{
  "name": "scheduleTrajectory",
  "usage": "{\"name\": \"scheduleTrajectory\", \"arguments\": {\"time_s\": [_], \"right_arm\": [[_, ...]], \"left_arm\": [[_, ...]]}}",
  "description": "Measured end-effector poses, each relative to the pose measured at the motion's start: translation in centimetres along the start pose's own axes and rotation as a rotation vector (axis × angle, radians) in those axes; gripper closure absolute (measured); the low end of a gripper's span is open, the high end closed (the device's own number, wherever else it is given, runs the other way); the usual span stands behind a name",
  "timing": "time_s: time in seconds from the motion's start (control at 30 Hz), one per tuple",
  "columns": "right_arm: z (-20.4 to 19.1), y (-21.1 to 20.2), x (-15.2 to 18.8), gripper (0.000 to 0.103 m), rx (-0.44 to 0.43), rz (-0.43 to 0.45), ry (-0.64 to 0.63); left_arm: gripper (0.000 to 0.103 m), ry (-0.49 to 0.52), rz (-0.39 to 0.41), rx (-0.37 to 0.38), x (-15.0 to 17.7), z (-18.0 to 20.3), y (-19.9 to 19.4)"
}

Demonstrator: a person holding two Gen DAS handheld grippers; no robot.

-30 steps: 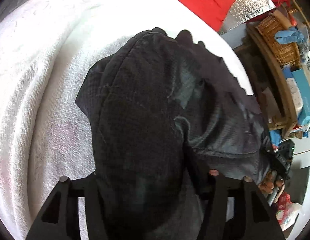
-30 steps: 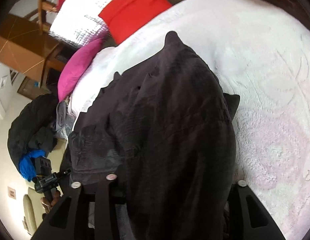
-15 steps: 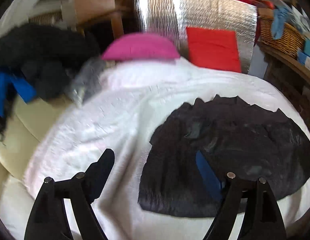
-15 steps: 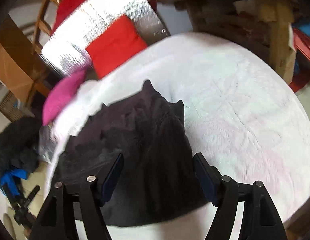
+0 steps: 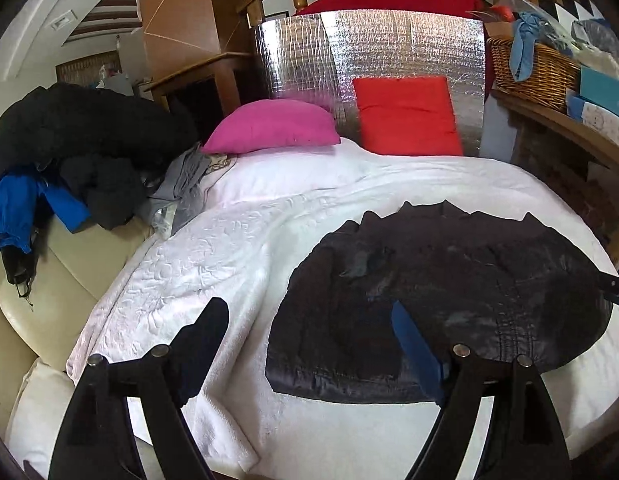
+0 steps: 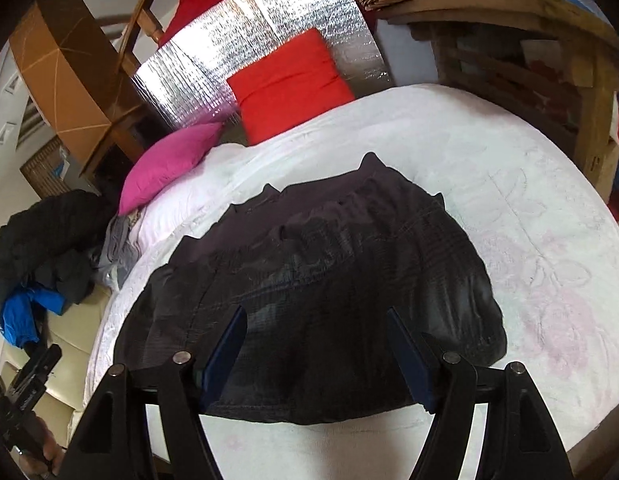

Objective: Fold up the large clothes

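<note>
A black quilted garment (image 5: pixel 441 300) lies folded into a compact block on the white blanket (image 5: pixel 229 248), near the front right of the bed. It also shows in the right wrist view (image 6: pixel 317 280). My left gripper (image 5: pixel 305 328) is open and empty, raised above the garment's left edge. My right gripper (image 6: pixel 315 336) is open and empty, raised above the garment's near edge. Neither gripper touches the cloth.
A pink pillow (image 5: pixel 269 128) and a red cushion (image 5: pixel 405 116) lean at the head of the bed before a silver foil panel (image 5: pixel 369 48). A heap of dark and blue clothes (image 5: pixel 61 160) lies at left. A wooden shelf with a wicker basket (image 5: pixel 529 68) stands at right.
Both grippers let go of the black garment, opened and pulled back and up. The garment now lies flat on the blanket.
</note>
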State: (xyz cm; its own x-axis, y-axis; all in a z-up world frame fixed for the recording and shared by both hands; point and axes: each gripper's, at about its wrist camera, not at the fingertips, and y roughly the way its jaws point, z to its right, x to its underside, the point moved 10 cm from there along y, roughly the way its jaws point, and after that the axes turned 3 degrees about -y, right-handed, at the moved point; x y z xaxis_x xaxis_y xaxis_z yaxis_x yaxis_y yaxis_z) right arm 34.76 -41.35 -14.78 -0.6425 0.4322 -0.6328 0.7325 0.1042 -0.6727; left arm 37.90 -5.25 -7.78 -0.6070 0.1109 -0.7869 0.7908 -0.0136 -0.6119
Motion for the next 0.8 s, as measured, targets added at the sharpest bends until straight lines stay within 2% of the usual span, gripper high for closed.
{"name": "scheduleTrajectory", "arguments": {"time_s": [0.13, 0.3, 0.43, 0.63, 0.7, 0.8], "right_arm": [[1.4, 1.5, 0.8, 0.028, 0.031, -0.034, 0.033], [3.7, 5.5, 2.1, 0.028, 0.042, -0.163, 0.104], [3.6, 5.0, 1.6, 0.028, 0.025, -0.148, 0.099], [2.5, 2.5, -2.4, 0.028, 0.021, 0.027, 0.053], [2.5, 3.5, -3.1, 0.028, 0.015, 0.015, 0.061], [3.3, 7.0, -2.9, 0.032, 0.022, -0.084, 0.102]], "left_arm": [[0.019, 0.009, -0.02, -0.006, 0.5, 0.7, 1.1], [0.019, 0.014, -0.066, -0.012, 1.6, 1.4, 3.6], [0.019, 0.02, -0.099, -0.021, 2.4, 1.5, 5.3], [0.019, 0.026, -0.132, -0.045, 3.1, 1.2, 7.4], [0.019, 0.026, -0.145, -0.053, 3.3, 1.1, 8.2], [0.019, 0.031, -0.182, -0.061, 4.3, 1.1, 9.9]]}}
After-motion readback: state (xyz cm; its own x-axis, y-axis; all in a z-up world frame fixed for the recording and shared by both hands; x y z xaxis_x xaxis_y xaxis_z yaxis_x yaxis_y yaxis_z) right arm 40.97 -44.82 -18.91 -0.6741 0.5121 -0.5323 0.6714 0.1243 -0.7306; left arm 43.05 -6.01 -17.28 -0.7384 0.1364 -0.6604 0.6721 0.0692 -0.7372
